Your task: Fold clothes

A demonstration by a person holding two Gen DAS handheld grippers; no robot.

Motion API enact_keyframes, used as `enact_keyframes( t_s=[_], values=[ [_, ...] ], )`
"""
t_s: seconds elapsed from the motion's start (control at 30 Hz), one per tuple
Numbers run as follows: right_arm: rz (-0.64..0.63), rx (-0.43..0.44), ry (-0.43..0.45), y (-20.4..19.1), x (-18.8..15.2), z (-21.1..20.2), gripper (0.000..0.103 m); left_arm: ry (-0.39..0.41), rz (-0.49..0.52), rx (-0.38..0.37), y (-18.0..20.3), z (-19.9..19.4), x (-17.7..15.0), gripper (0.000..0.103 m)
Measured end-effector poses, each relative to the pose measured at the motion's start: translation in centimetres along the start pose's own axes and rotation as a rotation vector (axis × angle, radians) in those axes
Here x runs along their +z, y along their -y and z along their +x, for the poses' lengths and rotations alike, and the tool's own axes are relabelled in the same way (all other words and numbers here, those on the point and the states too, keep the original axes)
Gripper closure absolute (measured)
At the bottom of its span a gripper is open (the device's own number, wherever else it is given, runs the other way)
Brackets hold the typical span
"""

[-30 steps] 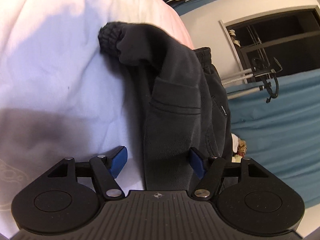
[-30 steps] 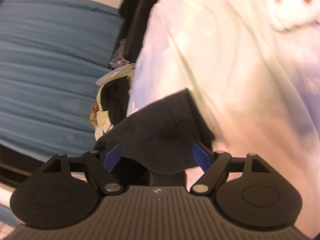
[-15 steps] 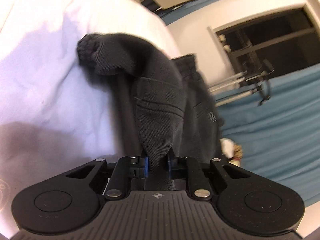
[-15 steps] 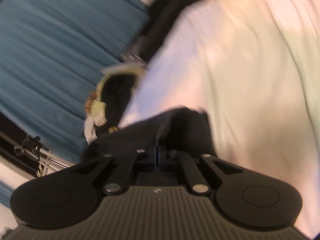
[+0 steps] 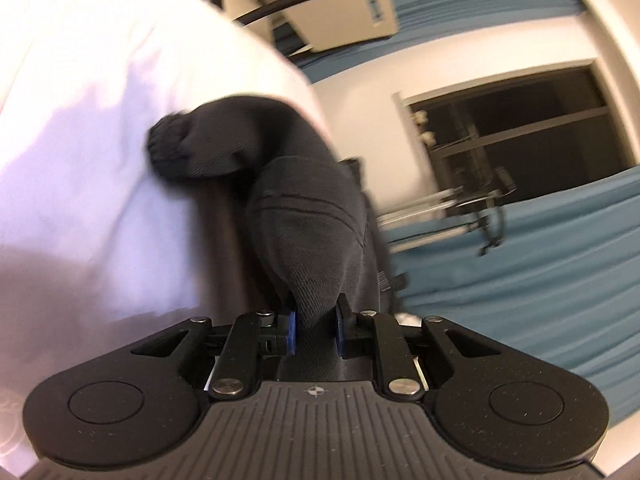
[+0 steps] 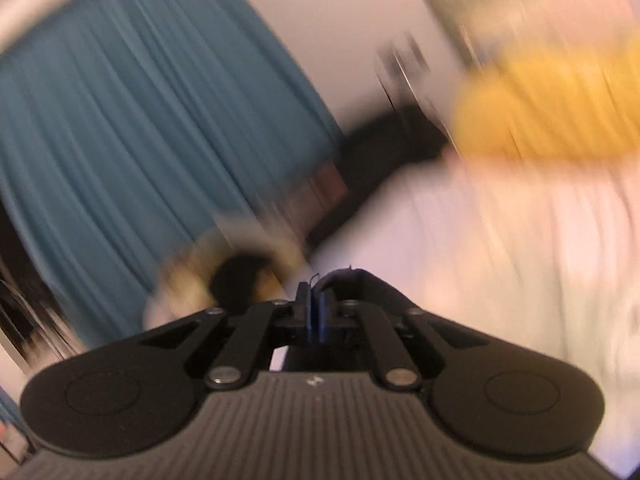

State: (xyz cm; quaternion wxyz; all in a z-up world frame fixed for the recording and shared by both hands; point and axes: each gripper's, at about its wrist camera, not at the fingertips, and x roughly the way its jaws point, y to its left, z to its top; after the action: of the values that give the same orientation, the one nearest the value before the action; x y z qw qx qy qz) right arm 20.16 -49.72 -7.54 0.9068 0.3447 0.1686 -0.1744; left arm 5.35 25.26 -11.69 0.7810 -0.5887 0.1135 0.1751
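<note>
A dark grey pair of sweatpants [image 5: 308, 216] lies on the white bedsheet [image 5: 100, 160], with a ribbed cuff [image 5: 172, 152] bunched at its far end. My left gripper [image 5: 314, 326] is shut on a fold of the sweatpants, which stretch away from the blue pads. In the right wrist view, my right gripper [image 6: 316, 312] is shut on a thin dark edge of the sweatpants [image 6: 360, 280], lifted off the white sheet [image 6: 500, 260]. This view is heavily blurred.
Blue curtains [image 5: 540, 280] hang to the right, with a dark window [image 5: 520, 128] and a metal rack [image 5: 472, 196] nearby. A yellow object [image 6: 552, 112] lies on the bed at the upper right of the right wrist view. A blue curtain [image 6: 140, 140] fills its left.
Both grippers went from open around the sweatpants to shut on them. Both have since lifted and swung, pulling the fabric up; the right view now points more toward the curtain.
</note>
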Motion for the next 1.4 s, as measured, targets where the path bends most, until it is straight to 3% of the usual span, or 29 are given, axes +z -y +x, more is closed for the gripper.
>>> enact_keyframes(
  t_s=[0.03, 0.1, 0.17, 0.3, 0.37, 0.5, 0.7, 0.83, 1.03, 1.2, 1.23, 1.27, 1.3, 1.33, 1.4],
  values=[
    [-0.003, -0.036, -0.071, 0.7, -0.7, 1.3, 0.089, -0.005, -0.005, 0.023, -0.2, 0.2, -0.1, 0.082],
    [-0.001, -0.100, -0.188, 2.1, -1.9, 3.4, 0.052, -0.008, -0.015, 0.055, -0.6, 0.4, -0.2, 0.080],
    [0.037, -0.120, -0.191, 3.2, -1.9, 2.8, 0.047, -0.001, -0.012, 0.067, -0.8, 0.3, -0.2, 0.077],
    [0.073, -0.065, -0.123, 3.6, -1.8, -1.9, 0.035, 0.015, 0.000, 0.098, -0.7, 0.0, -0.6, 0.058],
    [0.112, -0.035, -0.136, 3.2, -2.3, -3.5, 0.032, 0.005, -0.007, 0.092, -0.7, -0.2, -0.7, 0.056],
    [0.249, 0.086, -0.268, 0.5, -4.8, -4.5, 0.031, -0.006, 0.005, 0.089, -0.7, -0.5, -0.6, 0.056],
    [0.202, 0.206, -0.355, -3.6, -5.8, -5.2, 0.032, -0.015, 0.014, 0.088, -0.8, -0.1, -0.5, 0.057],
    [0.142, 0.195, -0.343, -4.8, -5.5, -3.0, 0.032, -0.007, 0.052, 0.100, -0.3, 0.6, -0.5, 0.057],
    [0.135, -0.009, -0.369, -1.3, -6.5, 3.2, 0.032, 0.008, 0.046, 0.122, -0.6, 1.1, -0.2, 0.057],
    [0.095, 0.009, -0.359, -0.8, -6.3, 6.0, 0.031, 0.038, 0.061, 0.131, -0.1, 1.8, -0.1, 0.059],
    [0.059, 0.014, -0.345, -1.0, -6.2, 6.3, 0.034, 0.048, 0.085, 0.134, 0.2, 1.8, -0.3, 0.063],
    [0.036, 0.015, -0.329, -1.1, -6.2, 6.4, 0.052, 0.055, 0.102, 0.134, 0.5, 1.8, -0.4, 0.069],
    [0.026, 0.017, -0.319, -1.1, -6.3, 6.6, 0.087, 0.063, 0.119, 0.134, 0.9, 1.7, -0.6, 0.075],
    [0.038, 0.023, -0.318, -0.9, -6.3, 6.8, 0.095, 0.069, 0.131, 0.127, 1.3, 1.5, -0.8, 0.077],
    [0.092, 0.062, -0.300, -0.5, -6.2, 6.7, 0.099, 0.080, 0.131, 0.087, 2.1, 0.9, -0.8, 0.081]
  ],
)
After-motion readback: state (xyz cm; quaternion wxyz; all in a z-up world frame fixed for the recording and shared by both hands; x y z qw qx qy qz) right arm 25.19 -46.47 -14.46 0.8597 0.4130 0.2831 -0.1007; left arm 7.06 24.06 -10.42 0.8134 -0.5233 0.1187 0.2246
